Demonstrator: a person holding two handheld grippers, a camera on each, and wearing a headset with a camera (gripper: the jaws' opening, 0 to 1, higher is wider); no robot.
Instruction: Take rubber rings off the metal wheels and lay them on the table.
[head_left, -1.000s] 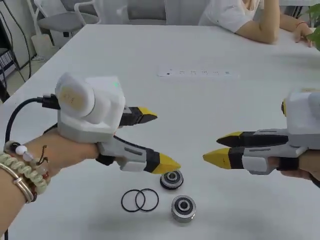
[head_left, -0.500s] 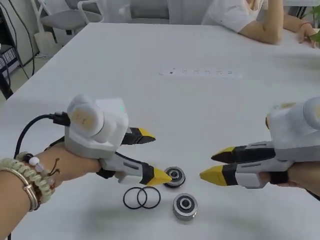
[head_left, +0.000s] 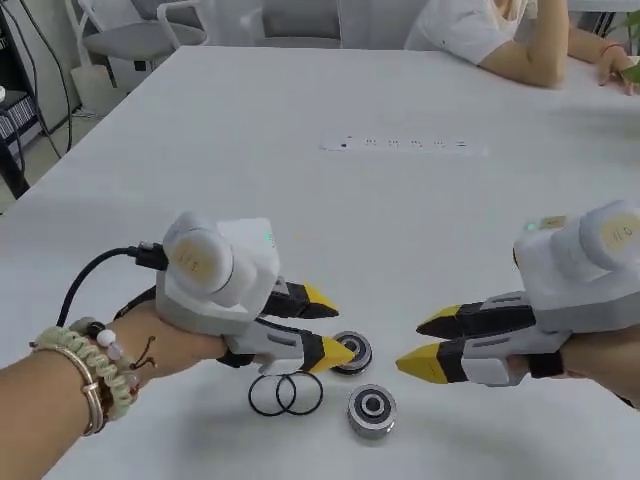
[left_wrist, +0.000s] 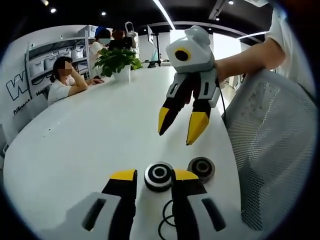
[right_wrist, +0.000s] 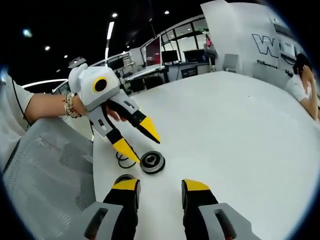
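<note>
Down and forward with the left gripper (head_left: 333, 327) since a second ago, level now with the far wheel (head_left: 350, 352); lower and closer in with the right gripper (head_left: 415, 342) too. Nearest, just this side of the far wheel: a second wheel (head_left: 371, 410), flat on the table (head_left: 300, 180). Left of the far wheel and a touch nearer, two loose black rubber rings (head_left: 285, 393), overlapping, already laid down. Around the far wheel itself, the left jaws, open, one tip either side, not yet pinching. Off to its right, apart, the right jaws, open and empty. Well beyond, a white socket strip (head_left: 400, 145). Rubber left on either wheel? Impossible to tell. Likely handling: wheels heavy, stiff, smooth; rings light, stretchy, grippy. Best to clamp the metal rim and hook the rubber at its edge.
</note>
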